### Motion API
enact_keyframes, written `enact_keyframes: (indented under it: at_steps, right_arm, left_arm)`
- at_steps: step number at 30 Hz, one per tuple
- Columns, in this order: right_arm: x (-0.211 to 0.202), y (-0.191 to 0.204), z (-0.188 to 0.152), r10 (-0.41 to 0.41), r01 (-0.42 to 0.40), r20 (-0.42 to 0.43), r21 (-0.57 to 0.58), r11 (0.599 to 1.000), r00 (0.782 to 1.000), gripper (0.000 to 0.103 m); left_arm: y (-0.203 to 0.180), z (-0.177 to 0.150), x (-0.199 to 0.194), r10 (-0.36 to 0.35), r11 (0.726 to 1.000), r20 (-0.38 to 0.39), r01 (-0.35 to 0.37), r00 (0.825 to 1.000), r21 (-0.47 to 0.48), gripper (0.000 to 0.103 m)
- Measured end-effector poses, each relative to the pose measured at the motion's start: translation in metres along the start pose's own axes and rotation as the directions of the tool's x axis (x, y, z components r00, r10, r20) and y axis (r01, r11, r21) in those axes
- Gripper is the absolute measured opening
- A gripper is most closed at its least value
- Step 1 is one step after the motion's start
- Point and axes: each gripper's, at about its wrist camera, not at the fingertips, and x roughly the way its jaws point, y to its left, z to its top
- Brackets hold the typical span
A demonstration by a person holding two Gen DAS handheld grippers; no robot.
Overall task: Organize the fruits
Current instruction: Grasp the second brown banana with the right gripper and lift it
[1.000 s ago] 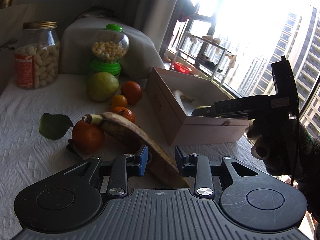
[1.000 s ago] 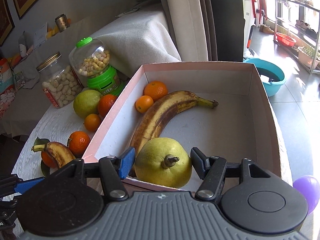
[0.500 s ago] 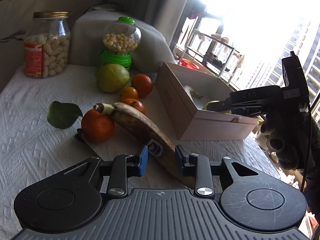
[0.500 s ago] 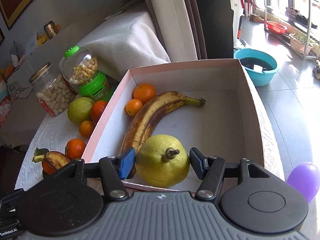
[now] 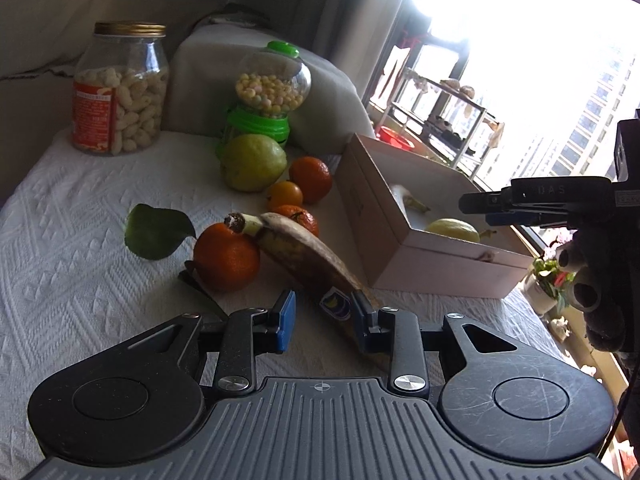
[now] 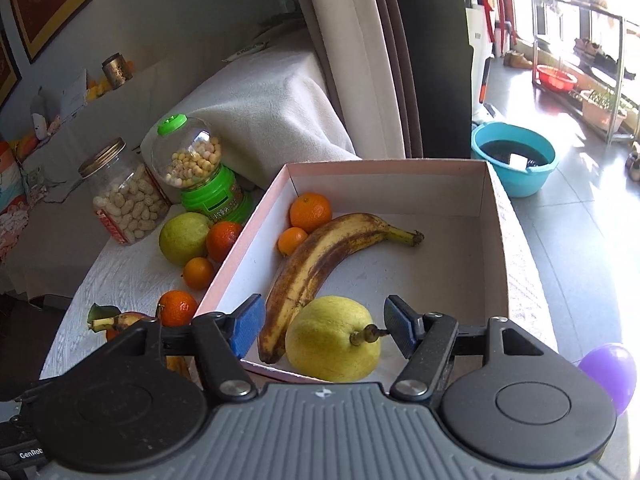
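Two grippers work over a white textured tablecloth [image 5: 60, 248]. Largest on it is the pink cardboard box [image 6: 500, 240], at the right of the table; it holds a spotted banana [image 6: 320, 260], a yellow-green pear [image 6: 332, 340] at its near end, touching the banana, and two oranges [image 6: 310, 212] in the far left corner. The right gripper [image 6: 324, 326] hangs over the near edge of the box with its jaws just opened wider, standing clear on both sides of the pear, which rests on the box floor. Left of the box, the left gripper [image 5: 322, 312] is clamped on the near end of a second, browner banana [image 5: 304, 256], whose stem leans on a leafy orange [image 5: 226, 256]. Farther off lie a green pear [image 5: 252, 162] and three more oranges [image 5: 310, 174], before a peanut jar [image 5: 120, 88] and a green candy dispenser [image 5: 268, 100].
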Motion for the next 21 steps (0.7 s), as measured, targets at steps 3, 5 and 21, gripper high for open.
enact_keyframes:
  at_steps: [3, 5, 21]
  right_arm:
    - [-0.017, 0.029, -0.01, -0.06, 0.073, 0.088, -0.153, 0.986, 0.994, 0.067]
    - [-0.025, 0.051, -0.02, -0.054, 0.085, 0.128, -0.248, 0.965, 0.99, 0.074]
    - [0.039, 0.122, -0.083, 0.103, -0.124, -0.092, -0.275, 0.953, 0.99, 0.035]
  left_arm:
    - [0.01, 0.003, -0.006, 0.063, 0.998, 0.023, -0.062, 0.998, -0.033, 0.033]
    - [0.02, 0.006, -0.009, 0.118, 0.991, 0.033, -0.115, 0.992, -0.071, 0.033]
    - [0.039, 0.003, -0.024, 0.118, 0.99, 0.044, -0.114, 0.992, -0.08, 0.034]
